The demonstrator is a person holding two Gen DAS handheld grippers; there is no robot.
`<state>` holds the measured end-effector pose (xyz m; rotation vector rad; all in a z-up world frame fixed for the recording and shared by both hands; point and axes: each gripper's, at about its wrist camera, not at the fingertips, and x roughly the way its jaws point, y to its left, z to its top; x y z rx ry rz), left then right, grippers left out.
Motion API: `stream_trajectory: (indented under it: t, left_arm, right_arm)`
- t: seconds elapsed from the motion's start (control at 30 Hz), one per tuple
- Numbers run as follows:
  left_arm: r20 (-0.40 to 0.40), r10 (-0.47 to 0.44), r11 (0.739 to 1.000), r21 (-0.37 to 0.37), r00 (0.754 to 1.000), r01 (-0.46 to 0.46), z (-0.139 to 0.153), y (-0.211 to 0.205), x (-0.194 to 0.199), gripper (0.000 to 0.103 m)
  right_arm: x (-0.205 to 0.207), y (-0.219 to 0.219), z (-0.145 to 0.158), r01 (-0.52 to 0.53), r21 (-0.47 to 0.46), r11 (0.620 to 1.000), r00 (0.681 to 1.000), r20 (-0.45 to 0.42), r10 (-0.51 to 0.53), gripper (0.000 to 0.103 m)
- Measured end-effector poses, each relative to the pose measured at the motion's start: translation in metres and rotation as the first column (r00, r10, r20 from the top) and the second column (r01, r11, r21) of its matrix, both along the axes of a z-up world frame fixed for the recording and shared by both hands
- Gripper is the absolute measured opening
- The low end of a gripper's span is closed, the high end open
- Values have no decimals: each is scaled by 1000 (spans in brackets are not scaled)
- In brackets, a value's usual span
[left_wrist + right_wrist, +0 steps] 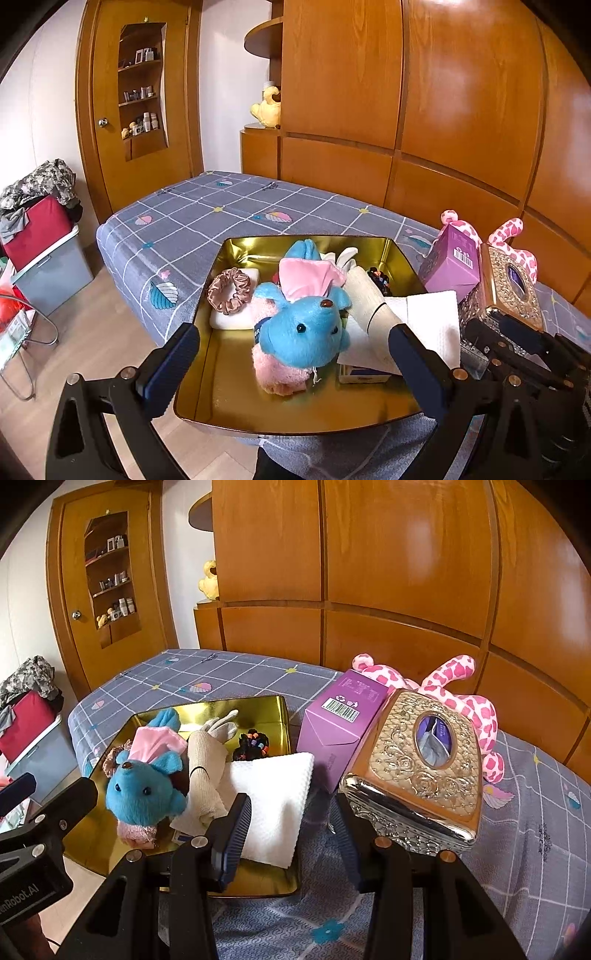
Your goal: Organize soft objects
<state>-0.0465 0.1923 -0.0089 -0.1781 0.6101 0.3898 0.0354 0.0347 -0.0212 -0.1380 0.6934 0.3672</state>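
A gold tin tray [236, 391] sits on the bed's near end. In it lie a blue and pink plush toy [303, 332], a pink scrunchie [229, 291], a beige sock [369, 299], dark hair ties [380, 280] and a white tissue [432, 321]. My left gripper [295, 369] is open wide, one finger beside each side of the tray, the plush between them untouched. My right gripper [291, 830] is open over the bedsheet, right of the tray [207, 709], its left finger in front of the tissue [273, 797]. A pink spotted plush [461, 701] lies behind the boxes.
An ornate metallic tissue box [417, 768] and a purple carton [343, 716] stand right of the tray. Behind the grey checked bed [207, 221] rise wooden wardrobe panels [443, 110]. A grey bin [55, 273] piled with clothes stands on the floor at left.
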Motion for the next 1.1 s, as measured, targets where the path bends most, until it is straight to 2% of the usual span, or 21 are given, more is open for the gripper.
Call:
stream_trajectory:
  t: [1.1]
  left_arm:
    - [-25,-22,1000,-19,999,21,-4,-3,2,102]
  right_arm:
    - [1,-1,0,-3,3,1000,1000,-6,3,45]
